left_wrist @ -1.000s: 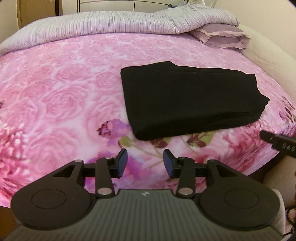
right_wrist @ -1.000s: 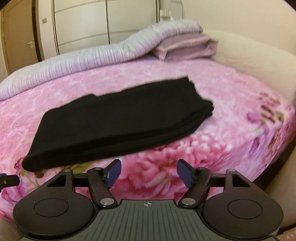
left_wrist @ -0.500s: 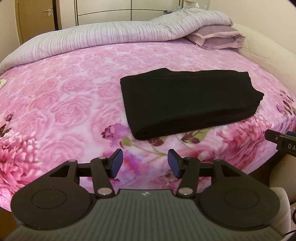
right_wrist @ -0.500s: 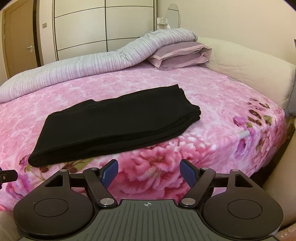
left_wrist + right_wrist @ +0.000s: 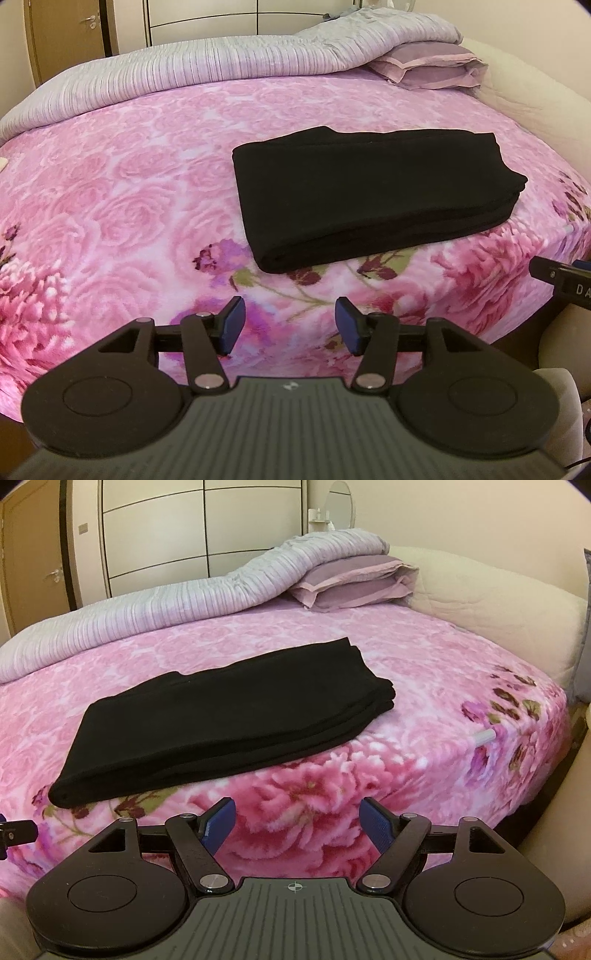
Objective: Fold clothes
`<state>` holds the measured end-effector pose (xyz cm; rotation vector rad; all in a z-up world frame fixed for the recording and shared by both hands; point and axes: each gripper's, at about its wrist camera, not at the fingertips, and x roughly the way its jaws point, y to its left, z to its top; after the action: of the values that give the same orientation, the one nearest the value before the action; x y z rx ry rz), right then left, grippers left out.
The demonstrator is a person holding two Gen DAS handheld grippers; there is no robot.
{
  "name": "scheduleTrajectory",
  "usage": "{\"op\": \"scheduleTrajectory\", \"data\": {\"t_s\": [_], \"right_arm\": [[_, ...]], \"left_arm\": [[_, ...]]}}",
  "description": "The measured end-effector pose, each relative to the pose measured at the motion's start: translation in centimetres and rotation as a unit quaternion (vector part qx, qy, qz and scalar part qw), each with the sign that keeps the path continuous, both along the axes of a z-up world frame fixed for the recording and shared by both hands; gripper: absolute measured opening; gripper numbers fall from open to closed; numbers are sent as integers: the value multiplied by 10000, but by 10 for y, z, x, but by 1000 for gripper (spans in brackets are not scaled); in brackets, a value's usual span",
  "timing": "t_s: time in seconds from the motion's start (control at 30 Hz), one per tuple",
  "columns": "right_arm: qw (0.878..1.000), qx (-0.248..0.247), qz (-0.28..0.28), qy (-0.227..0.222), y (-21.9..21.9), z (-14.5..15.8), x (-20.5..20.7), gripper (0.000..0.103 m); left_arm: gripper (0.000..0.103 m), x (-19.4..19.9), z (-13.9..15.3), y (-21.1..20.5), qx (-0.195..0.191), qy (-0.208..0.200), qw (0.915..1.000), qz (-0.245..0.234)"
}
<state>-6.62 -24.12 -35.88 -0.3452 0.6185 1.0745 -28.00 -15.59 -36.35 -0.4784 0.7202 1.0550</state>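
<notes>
- Lying folded into a long flat rectangle, the black garment [image 5: 373,199] rests on the pink rose-patterned blanket [image 5: 122,206] of the bed, close to its near edge; we cannot tell what kind of clothing it is, since the dark cloth shows almost no detail beyond stacked layers at its right end.
- We see the left gripper [image 5: 289,325] held above the blanket's near edge, its jaws parted a fair way with nothing between them, and apart from the garment.
- We see the right gripper [image 5: 297,821] with its jaws spread wide and empty, its blue pads [image 5: 376,825] facing each other over a large pink flower, short of the garment's front fold.
- In the left wrist view, a black part of the right gripper pokes in at the right edge, cut off by the frame; its white lettering is only partly readable.
- In the right wrist view, a small black piece of the left gripper shows at the left edge, mostly out of frame.
- A striped lilac quilt [image 5: 177,605] is bunched along the far side of the bed, partly covering a mauve pillow [image 5: 354,579].
- A cream padded headboard [image 5: 491,605] curves along the right side.
- A small pale tube-like object [image 5: 484,737] lies on the blanket to the right of the garment; we cannot make out what it is.
- Wardrobe doors [image 5: 155,531] and a wooden door [image 5: 33,561] stand behind, bent by the lens.
</notes>
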Motion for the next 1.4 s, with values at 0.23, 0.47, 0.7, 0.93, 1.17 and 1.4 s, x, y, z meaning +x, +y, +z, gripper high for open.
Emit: {"op": "scheduleTrajectory", "data": {"t_s": [0.23,0.47,0.7,0.93,1.17,1.4], "right_arm": [[9999,-74,63,-31,8,-5,0,77],[9968,662,388,-237,9,-4,-7,77],[9753,672,1790,-1104,30,-23,-47,77],[8937,248,3343,-2984,54,-59,-113,77],[8457,-114,3978,-3555,86,-87,-135,77],[7833,-142,4611,-4167,108,-103,-155,77]], "left_arm": [[50,-1,-7,6,-114,-52,9999,-22],[50,-21,-10,28,-206,-493,9985,68],[49,-58,-19,56,-348,-842,9955,258],[49,-83,-31,80,-530,-1016,9928,339],[49,-93,-42,96,-704,-1173,9905,163],[49,-106,-50,106,-916,-1538,9835,267]]}}
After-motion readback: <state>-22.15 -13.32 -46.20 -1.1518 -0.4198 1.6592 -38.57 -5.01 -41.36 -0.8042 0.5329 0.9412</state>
